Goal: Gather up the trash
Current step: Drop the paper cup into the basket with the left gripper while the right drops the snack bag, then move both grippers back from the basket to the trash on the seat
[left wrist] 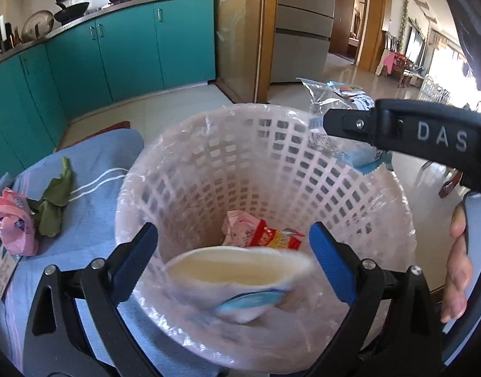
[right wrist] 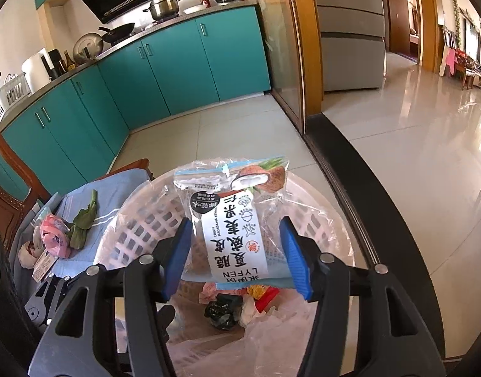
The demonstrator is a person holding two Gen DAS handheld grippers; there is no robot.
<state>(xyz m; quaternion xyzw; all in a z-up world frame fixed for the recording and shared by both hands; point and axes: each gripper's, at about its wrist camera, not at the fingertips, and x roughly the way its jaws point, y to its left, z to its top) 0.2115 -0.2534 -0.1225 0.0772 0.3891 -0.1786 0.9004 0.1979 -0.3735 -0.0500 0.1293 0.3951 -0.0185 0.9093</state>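
Hovering over the pale pink lattice plastic waste basket [left wrist: 303, 169] with its clear liner, both grippers look ready to drop stuff. The left gripper [left wrist: 232, 270] has its blue pads spread wide, and a blurry white paper cup with a blue label [left wrist: 240, 279] sits between them, looks like it's loose and falling, though I can't swear it isn't touching a pad. The right gripper [right wrist: 237, 260] is the one with work left, I'd guess: the clear coconut-print snack bag [right wrist: 231, 216] stands upright between its pads, long axis pointing away from the camera, straight above the basket opening. Can't tell if it's actually pinched. Crumpled pink wrapper [left wrist: 15, 226] and a wilted green leaf [left wrist: 56, 198] wait on the blue cloth [left wrist: 92, 220], nearer the left gripper.
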